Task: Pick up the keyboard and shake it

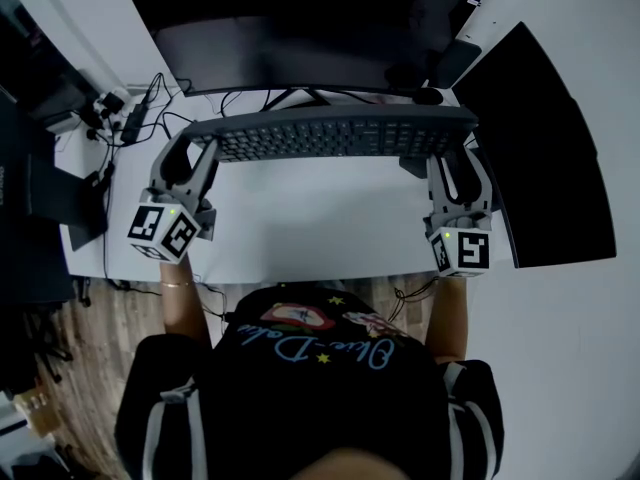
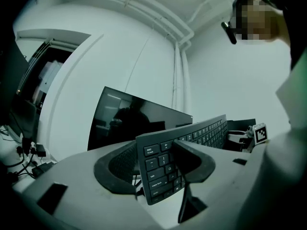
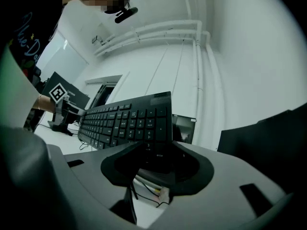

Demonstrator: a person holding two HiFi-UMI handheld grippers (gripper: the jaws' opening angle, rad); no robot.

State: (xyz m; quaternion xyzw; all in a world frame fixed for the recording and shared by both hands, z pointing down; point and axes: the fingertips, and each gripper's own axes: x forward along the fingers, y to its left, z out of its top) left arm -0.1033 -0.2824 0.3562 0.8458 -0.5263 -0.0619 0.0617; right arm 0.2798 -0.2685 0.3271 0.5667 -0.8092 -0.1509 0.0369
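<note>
The dark keyboard (image 1: 330, 133) hangs above the white desk (image 1: 300, 228), gripped at both ends. My left gripper (image 1: 190, 150) is shut on its left end. In the left gripper view the esc and tab keys of the keyboard (image 2: 156, 169) sit between the two jaws of the left gripper (image 2: 158, 163). My right gripper (image 1: 455, 160) is shut on the right end. In the right gripper view the keyboard (image 3: 124, 121) runs away to the left from the right gripper (image 3: 153, 152), and cables show under it. The key face tilts toward me.
A wide dark monitor (image 1: 300, 28) stands just behind the keyboard. A second black screen (image 1: 540, 158) sits to the right. Cables and a power adapter (image 1: 130, 118) lie at the desk's left end, with dark equipment beyond the edge. Wooden floor shows at lower left.
</note>
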